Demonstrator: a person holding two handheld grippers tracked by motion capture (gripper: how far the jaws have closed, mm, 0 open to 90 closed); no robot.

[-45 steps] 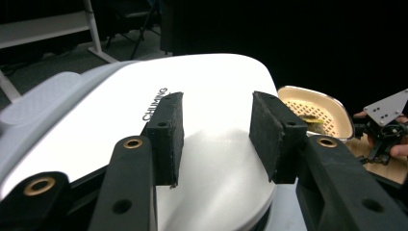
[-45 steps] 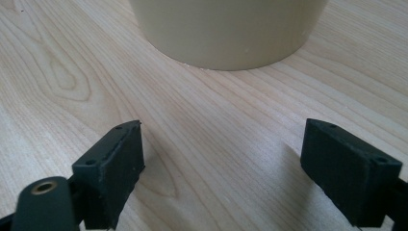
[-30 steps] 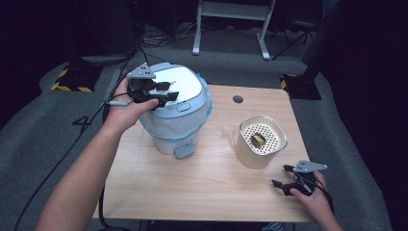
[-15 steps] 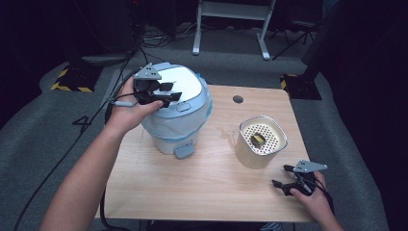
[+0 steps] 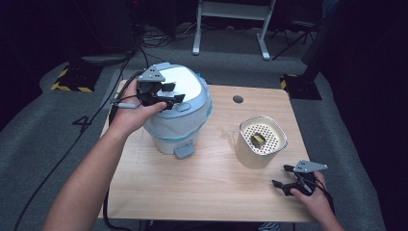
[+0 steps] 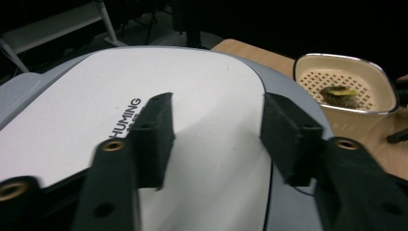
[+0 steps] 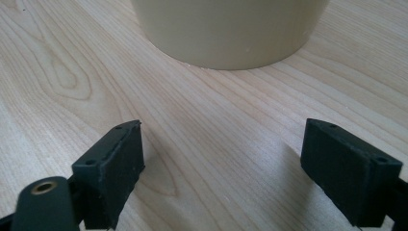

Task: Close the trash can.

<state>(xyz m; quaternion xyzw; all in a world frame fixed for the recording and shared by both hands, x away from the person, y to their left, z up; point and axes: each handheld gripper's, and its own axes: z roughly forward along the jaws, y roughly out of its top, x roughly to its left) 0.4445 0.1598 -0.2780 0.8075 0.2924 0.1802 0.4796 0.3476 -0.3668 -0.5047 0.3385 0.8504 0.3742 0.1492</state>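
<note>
White-lidded cooker [image 5: 178, 113] upright, latch nearward

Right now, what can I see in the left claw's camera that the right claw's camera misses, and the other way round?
The left gripper view alone gives the appliance's white lid with printed lettering, the left claw open just above it, its jaws having just widened with nothing between them, plus the perforated inside of the cream basket and a dark scrap in it. The right gripper view alone gives the right claw open and empty, low over the wood grain, facing the basket's plain outer wall. Both share the basket and the wooden table.
</note>
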